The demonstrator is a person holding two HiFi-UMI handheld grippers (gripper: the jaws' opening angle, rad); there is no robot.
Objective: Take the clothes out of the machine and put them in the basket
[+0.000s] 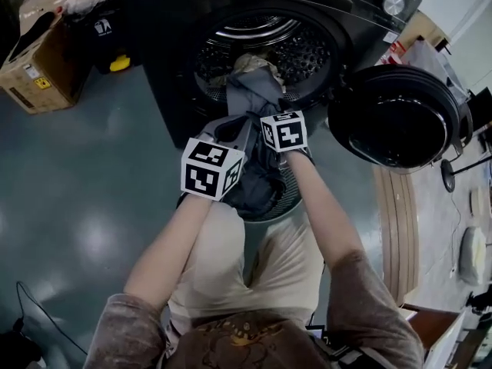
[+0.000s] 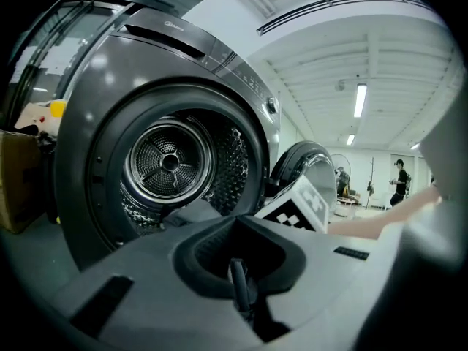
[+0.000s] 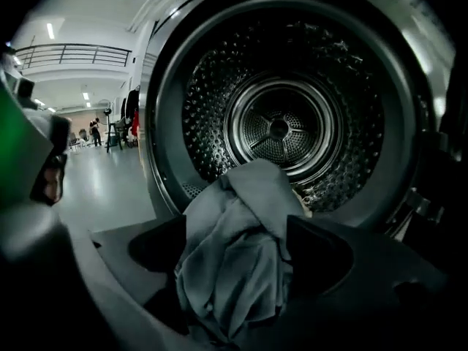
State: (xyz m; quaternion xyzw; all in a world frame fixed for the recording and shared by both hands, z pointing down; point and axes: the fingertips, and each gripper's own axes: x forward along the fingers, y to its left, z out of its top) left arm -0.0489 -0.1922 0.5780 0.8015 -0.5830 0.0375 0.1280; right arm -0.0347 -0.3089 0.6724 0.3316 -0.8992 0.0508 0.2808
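Forearms reached out from the person's sleeves to the two marker cubes, held close together over the dark mesh basket (image 1: 287,197) that stood on the floor right in front of the dryer (image 1: 177,44). From where I stood, the right gripper (image 3: 234,265) had its jaws spread wide, and a bunched grey garment (image 3: 245,210) lay loose between them without either pad pressing on it. That garment ran from the drum's (image 3: 278,130) lip down towards the basket, so part of it hung out of the machine and part sat over the basket.

The left gripper (image 2: 238,273) pointed at the drum with its jaws drawn together. I could make out no cloth between them.

The step looked like the drop. To do it well, I'd say the tail end needed lifting clear of the door opening first, or it would drag the bundle back out. Then the right gripper should back away straight, so no fold snagged on a jaw. A beige piece (image 1: 250,64) waited deeper in the drum, and the round door (image 1: 396,118) stood swung open to the right.
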